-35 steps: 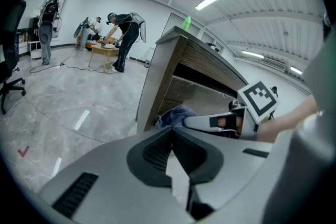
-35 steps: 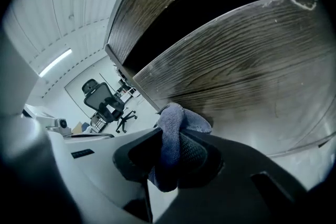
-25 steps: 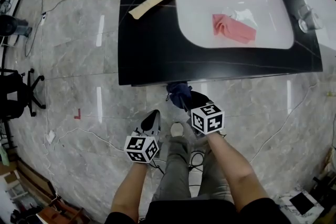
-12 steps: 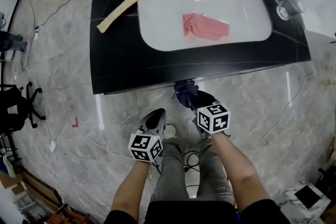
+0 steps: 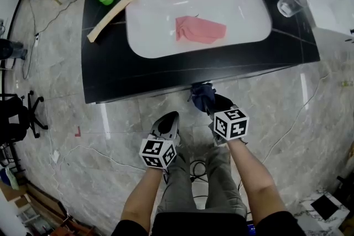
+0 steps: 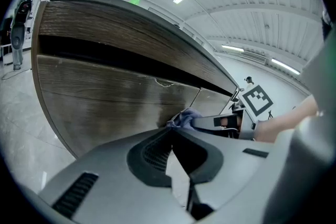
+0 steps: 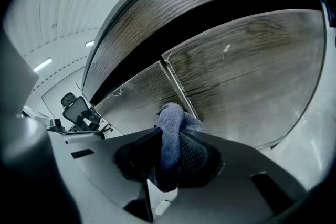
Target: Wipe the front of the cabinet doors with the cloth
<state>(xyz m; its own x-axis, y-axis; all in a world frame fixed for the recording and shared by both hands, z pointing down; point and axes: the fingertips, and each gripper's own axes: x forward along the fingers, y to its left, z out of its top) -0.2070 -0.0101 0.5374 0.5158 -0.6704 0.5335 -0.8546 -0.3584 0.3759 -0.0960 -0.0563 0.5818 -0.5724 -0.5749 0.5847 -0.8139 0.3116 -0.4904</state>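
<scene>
1 cloth (image 7: 170, 118), right claw (image 7: 169, 140) clamping it

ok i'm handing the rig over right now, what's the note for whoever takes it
Right tool: shut on the dark blue cloth, held up at the seam between the two grey-brown wood-grain cabinet doors.
Left tool: shut, empty, off to its left.
Done: cloth is gripped and at the doors; no wiped area can be told.
Left: wipe across both door fronts.
</scene>
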